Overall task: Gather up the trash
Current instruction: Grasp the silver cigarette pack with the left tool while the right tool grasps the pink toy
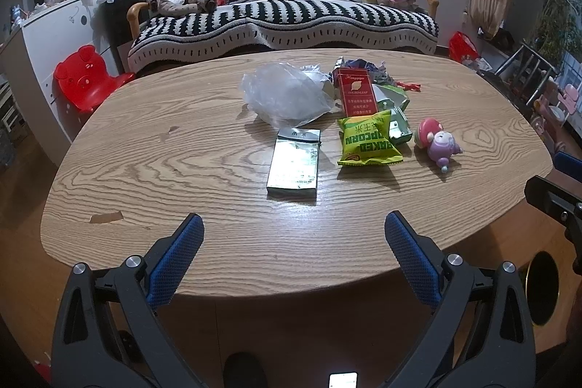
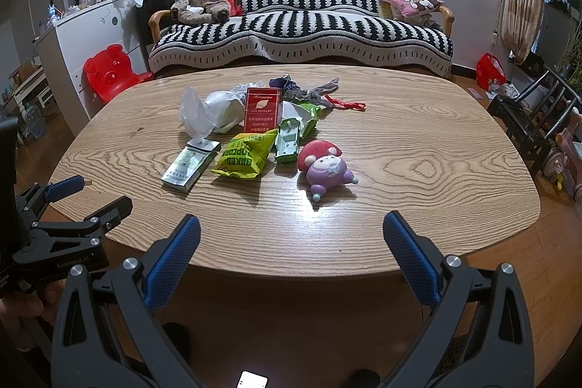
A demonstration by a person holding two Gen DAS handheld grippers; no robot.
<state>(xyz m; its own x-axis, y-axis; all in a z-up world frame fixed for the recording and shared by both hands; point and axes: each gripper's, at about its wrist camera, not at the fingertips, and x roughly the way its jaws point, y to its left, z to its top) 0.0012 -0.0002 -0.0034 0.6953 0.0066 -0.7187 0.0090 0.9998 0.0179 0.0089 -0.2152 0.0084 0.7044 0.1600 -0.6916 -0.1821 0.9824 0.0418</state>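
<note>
Trash lies in the middle of the wooden table (image 1: pixel 145 151) (image 2: pixel 436 151): a silver-green packet (image 1: pixel 294 164) (image 2: pixel 191 164), a yellow-green popcorn bag (image 1: pixel 367 142) (image 2: pixel 245 153), a red carton (image 1: pixel 355 91) (image 2: pixel 262 110), a clear plastic bag (image 1: pixel 285 93) (image 2: pixel 198 113), crumpled wrappers (image 1: pixel 363 66) (image 2: pixel 305 90) and a green tray piece (image 2: pixel 289 140). A pink-purple toy (image 1: pixel 438 142) (image 2: pixel 325 166) lies beside them. My left gripper (image 1: pixel 294 228) hangs open over the table's near edge, short of the silver packet. My right gripper (image 2: pixel 291 230) is open too, near the toy, holding nothing.
A striped sofa (image 1: pixel 283 13) (image 2: pixel 302 20) stands behind the table. A red bear chair (image 1: pixel 87 75) (image 2: pixel 109 68) and white cabinet (image 1: pixel 54 35) are at the left. Dark metal chairs (image 2: pixel 534 119) stand at the right. A round dark bin opening (image 1: pixel 543 286) is on the floor at lower right.
</note>
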